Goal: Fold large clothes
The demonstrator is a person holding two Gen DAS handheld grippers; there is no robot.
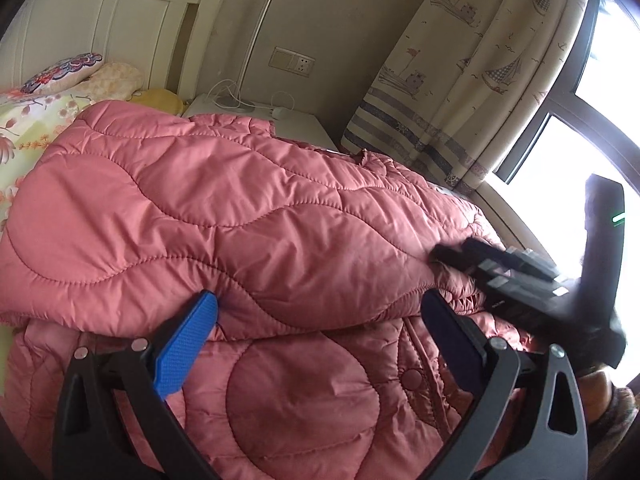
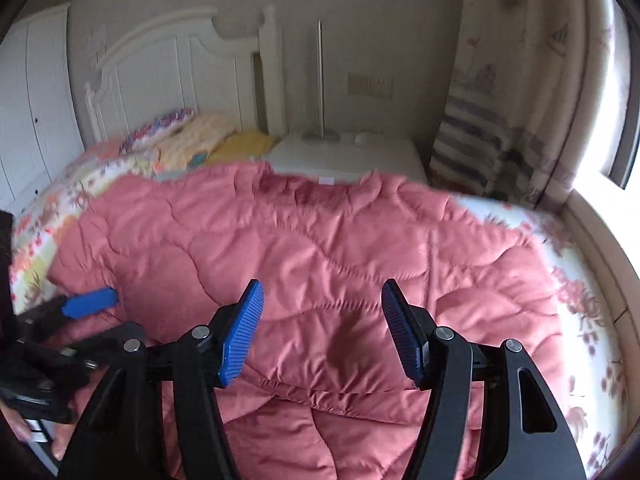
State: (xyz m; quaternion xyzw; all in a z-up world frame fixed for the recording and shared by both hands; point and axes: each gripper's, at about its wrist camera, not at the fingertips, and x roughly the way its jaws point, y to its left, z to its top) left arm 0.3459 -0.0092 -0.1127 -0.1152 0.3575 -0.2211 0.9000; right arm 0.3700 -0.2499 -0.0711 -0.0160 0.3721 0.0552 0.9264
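A pink quilted jacket [image 1: 248, 216] lies on the bed, one layer folded over another, with its folded edge crossing just ahead of my fingers. My left gripper [image 1: 320, 312] is open and empty, low over the lower layer at that edge. My right gripper [image 2: 322, 308] is open and empty above the jacket [image 2: 320, 248]. The right gripper also shows in the left wrist view [image 1: 452, 256], touching the jacket's right side. The left gripper's blue pad shows at the left of the right wrist view [image 2: 90, 302].
The bed has a floral sheet [image 2: 580, 280] and pillows [image 1: 64, 72] by a white headboard [image 2: 168, 76]. A white nightstand [image 2: 344, 156] with a lamp stands beside it. A patterned curtain [image 1: 472, 60] and a bright window [image 1: 608, 100] are at the right.
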